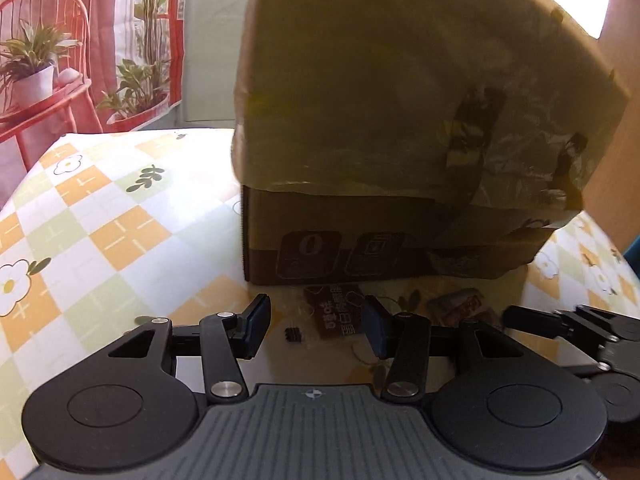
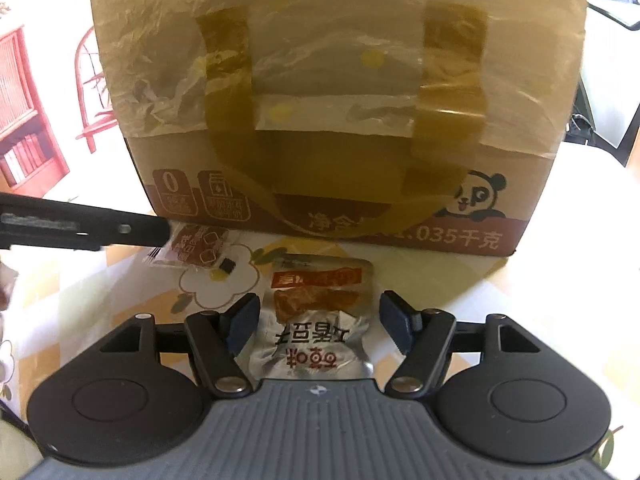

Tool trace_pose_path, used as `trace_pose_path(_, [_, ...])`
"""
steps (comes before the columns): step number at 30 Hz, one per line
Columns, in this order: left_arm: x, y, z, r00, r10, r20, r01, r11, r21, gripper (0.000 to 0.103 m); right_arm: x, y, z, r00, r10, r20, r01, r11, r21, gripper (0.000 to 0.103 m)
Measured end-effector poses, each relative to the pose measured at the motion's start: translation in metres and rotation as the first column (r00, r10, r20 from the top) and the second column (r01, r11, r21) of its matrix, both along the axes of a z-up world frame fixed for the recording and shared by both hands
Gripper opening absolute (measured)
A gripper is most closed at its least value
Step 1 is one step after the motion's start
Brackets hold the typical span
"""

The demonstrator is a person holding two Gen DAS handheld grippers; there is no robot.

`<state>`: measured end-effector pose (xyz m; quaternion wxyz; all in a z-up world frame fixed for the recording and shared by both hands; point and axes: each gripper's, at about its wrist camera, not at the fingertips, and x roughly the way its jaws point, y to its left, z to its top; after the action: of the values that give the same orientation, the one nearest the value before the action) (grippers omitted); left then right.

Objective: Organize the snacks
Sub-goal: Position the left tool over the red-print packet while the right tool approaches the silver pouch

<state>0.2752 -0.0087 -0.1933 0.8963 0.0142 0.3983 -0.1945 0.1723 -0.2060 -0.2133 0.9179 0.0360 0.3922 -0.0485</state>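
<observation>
A small brown-and-clear snack packet [image 1: 334,312] lies flat on the table in front of a cardboard box [image 1: 384,256]. My left gripper [image 1: 316,326] hovers just over it, open, one finger on either side and no pad pressing. To its right lies a silver foil snack packet [image 2: 320,296] with red and orange print. My right gripper [image 2: 320,320] straddles that packet, open, with a gap at both pads. In the right wrist view the brown packet [image 2: 196,246] shows at the left, under a left gripper finger [image 2: 100,228].
The box [image 2: 332,208] stands close ahead, its raised front flap [image 2: 320,60] covered in tape and hiding the inside. The checked flower tablecloth [image 1: 100,232] spreads out to the left. A printed backdrop [image 1: 60,60] hangs behind the table.
</observation>
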Motion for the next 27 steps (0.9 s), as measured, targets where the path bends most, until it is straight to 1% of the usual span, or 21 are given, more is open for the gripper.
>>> trace_pose_path(4, [0.005,-0.010,-0.007,0.999,0.037,-0.028,-0.037,0.999,0.004,0.055,-0.003,-0.005,0.000,1.000,-0.006,0.014,0.006,0.999,0.033,0.069])
trace_pose_path(6, [0.003,-0.015,-0.009,0.998,0.043,-0.034,-0.043,0.999,0.005,0.062,-0.007,-0.008,0.002,1.000,-0.002,0.024,0.001,0.999,0.037,0.069])
trace_pose_path(8, [0.000,-0.019,-0.010,0.999,0.038,-0.026,-0.038,0.999,0.012,0.067,-0.008,-0.006,0.001,0.999,0.003,0.032,-0.004,1.000,0.031,0.069])
trace_pose_path(11, [-0.004,-0.027,-0.012,1.000,0.031,-0.004,-0.031,0.998,0.050,0.068,-0.009,-0.006,0.002,0.999,0.003,0.038,-0.004,0.999,0.036,0.069])
trace_pose_path(13, [-0.007,-0.031,-0.013,0.999,0.034,0.011,-0.035,0.997,0.073,0.067,-0.009,-0.006,0.001,0.999,0.001,0.044,-0.003,0.999,0.042,0.069])
trace_pose_path(15, [-0.012,-0.033,-0.013,0.998,0.046,0.030,-0.049,0.993,0.108,0.055,-0.010,-0.006,0.001,0.999,-0.001,0.046,-0.001,0.999,0.043,0.068])
trace_pose_path(16, [-0.013,-0.032,-0.013,0.998,0.049,0.029,-0.051,0.994,0.101,0.053,-0.010,-0.006,0.002,0.999,-0.004,0.047,0.002,0.999,0.044,0.068])
trace_pose_path(18, [-0.014,-0.025,-0.011,0.997,0.068,0.026,-0.070,0.993,0.091,0.037,-0.011,-0.006,0.002,0.999,-0.010,0.049,0.007,0.999,0.048,0.068])
trace_pose_path(19, [-0.016,-0.022,-0.011,0.997,0.071,0.024,-0.073,0.993,0.091,0.035,-0.011,-0.007,0.002,0.999,-0.010,0.050,0.007,0.999,0.051,0.068])
trace_pose_path(22, [-0.023,-0.015,-0.010,0.999,0.049,0.016,-0.051,0.994,0.092,0.032,-0.011,-0.008,0.003,0.998,-0.013,0.054,0.010,0.998,0.060,0.068])
trace_pose_path(25, [-0.036,-0.015,-0.011,0.999,0.031,0.021,-0.033,0.994,0.102,0.032,-0.012,-0.008,0.003,0.998,-0.014,0.055,0.011,0.998,0.060,0.068])
trace_pose_path(27, [-0.042,-0.014,-0.011,0.999,0.035,0.012,-0.036,0.995,0.092,0.031,-0.013,-0.009,0.003,0.998,-0.018,0.057,0.014,0.998,0.064,0.068])
